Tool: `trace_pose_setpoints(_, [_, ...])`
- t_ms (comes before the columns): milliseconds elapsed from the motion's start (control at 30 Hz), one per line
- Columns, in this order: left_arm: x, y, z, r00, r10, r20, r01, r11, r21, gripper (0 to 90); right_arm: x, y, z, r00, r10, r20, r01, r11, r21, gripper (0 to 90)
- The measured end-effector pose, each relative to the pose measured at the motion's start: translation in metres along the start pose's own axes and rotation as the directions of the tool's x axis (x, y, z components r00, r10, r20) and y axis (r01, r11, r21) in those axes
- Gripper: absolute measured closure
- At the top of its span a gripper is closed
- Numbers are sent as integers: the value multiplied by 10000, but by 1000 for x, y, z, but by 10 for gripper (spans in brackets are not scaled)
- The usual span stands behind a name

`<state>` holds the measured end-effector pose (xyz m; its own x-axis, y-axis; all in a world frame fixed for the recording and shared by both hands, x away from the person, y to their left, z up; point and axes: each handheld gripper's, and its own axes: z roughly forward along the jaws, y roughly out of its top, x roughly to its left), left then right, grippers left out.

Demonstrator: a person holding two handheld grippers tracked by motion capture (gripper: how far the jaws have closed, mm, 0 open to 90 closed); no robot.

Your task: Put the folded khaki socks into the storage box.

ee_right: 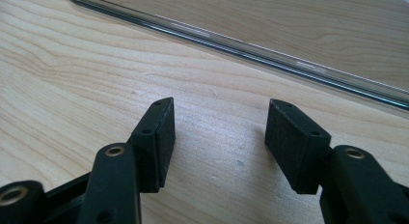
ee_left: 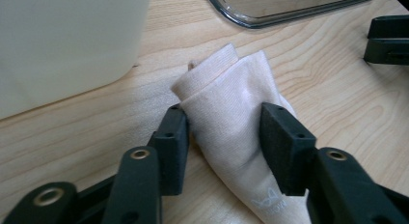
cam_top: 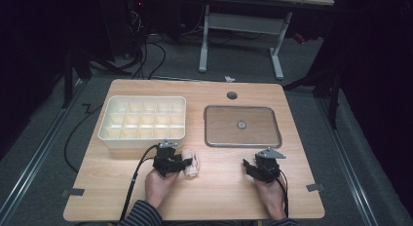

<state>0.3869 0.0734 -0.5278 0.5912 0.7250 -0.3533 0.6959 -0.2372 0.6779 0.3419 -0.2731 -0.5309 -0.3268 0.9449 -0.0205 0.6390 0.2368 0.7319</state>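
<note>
Progress check, from my remote station. The rolled cloth [ee_left: 231, 118] lies on the table [cam_top: 219, 187], just in front of the white compartment box [cam_top: 143, 120] and well left of the clear lid [cam_top: 242, 126]. My left hand-held gripper [ee_left: 224, 132] has its jaws on either side of the roll, both pads touching the fabric, so I read this as a pinch on the cloth; the roll rests on the wood, not lifted. My right hand-held gripper [ee_right: 219, 137] stands spread over bare table, nothing between its pads, near the lid's front edge.

Judgement: the pick-up is only beginning. All compartments of the box that I can see look empty, and the lid lies flat beside it. Lifting the cloth and whatever follows is left to do.

The cloth: pale pink-beige knit, folded into a soft roll, small white logo near one end, slightly creased where the pads press
</note>
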Motion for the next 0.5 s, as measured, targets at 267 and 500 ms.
trace_pose_setpoints(267, [-1,-1,-3,9990,389,215,-389,9992,0,681,0,0,0,10000,-12,-4,12,10000,1,446])
trace_pose_setpoints(500, [-5,-2,-5,9967,792,172,-792,9969,8,721,0,0,0,10000,-1,8,1,10000,0,443])
